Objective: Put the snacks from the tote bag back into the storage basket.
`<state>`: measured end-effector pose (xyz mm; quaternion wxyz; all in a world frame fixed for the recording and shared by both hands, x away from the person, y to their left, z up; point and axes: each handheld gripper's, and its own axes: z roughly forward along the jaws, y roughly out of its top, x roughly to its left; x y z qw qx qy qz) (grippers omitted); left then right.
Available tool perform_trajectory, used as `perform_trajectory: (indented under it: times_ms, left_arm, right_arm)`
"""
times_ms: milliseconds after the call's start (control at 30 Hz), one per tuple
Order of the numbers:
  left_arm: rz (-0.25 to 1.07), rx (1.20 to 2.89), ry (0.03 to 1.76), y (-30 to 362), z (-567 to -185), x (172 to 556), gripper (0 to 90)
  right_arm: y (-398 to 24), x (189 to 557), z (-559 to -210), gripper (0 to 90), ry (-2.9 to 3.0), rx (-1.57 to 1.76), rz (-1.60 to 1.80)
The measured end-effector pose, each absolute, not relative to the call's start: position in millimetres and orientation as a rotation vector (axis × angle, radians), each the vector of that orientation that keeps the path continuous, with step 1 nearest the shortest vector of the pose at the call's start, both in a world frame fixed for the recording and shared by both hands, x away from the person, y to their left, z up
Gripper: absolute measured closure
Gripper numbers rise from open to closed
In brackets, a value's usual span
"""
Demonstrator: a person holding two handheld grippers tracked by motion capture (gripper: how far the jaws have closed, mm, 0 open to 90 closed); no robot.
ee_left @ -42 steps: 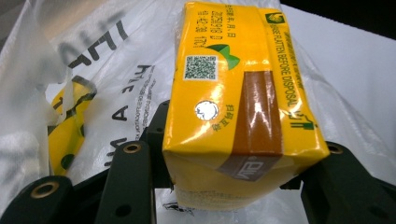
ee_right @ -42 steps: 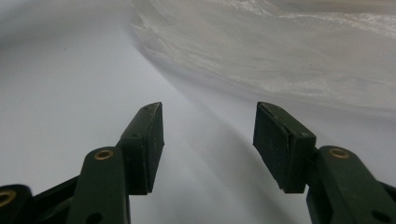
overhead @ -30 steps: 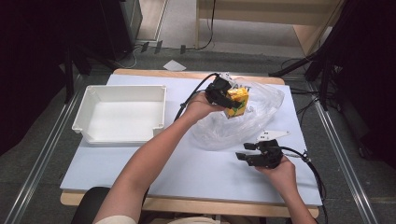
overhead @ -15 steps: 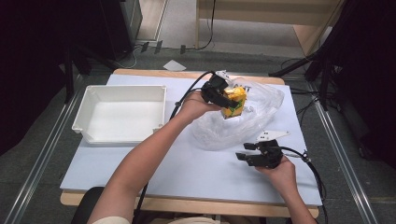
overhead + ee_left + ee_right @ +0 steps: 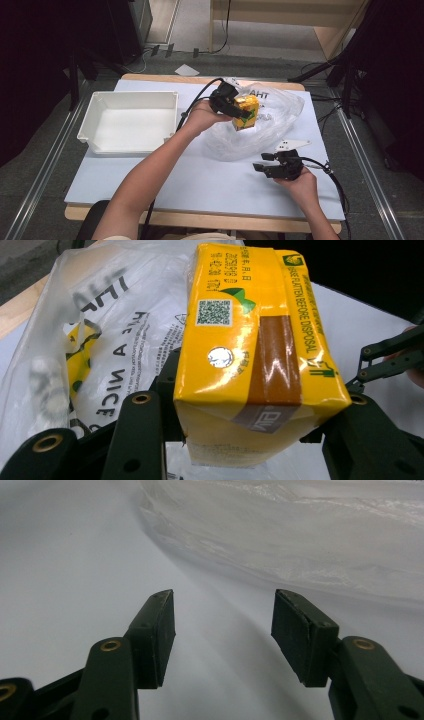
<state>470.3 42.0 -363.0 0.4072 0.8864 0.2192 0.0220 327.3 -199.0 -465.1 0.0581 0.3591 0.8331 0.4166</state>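
Left gripper: at 12 o'clock, clamping yellow carton above plastic bag.
Right gripper: at 4 o'clock, jaws apart, empty, near bag's edge.
White tray: at 9 o'clock on table.

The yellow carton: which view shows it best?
The left gripper view: the yellow carton sits close up between the left gripper jaws, print and code legible. The high view shows it small, above the plastic bag. The right gripper view looks along the tabletop beside the bag.

Yellow carton with brown band, clear printed bag, white tray, black tools.
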Motion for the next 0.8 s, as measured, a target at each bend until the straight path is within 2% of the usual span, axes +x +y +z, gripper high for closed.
perform_trajectory:
  times_ms: [800]
  left_arm:
    - [0.057, 2.213, 0.595, 80.5, -359.9, 442.6, 52.8]
  right_arm:
    - [-201.7, 327.5, -464.7, 43.6, 2.515, 1.096, 1.272]
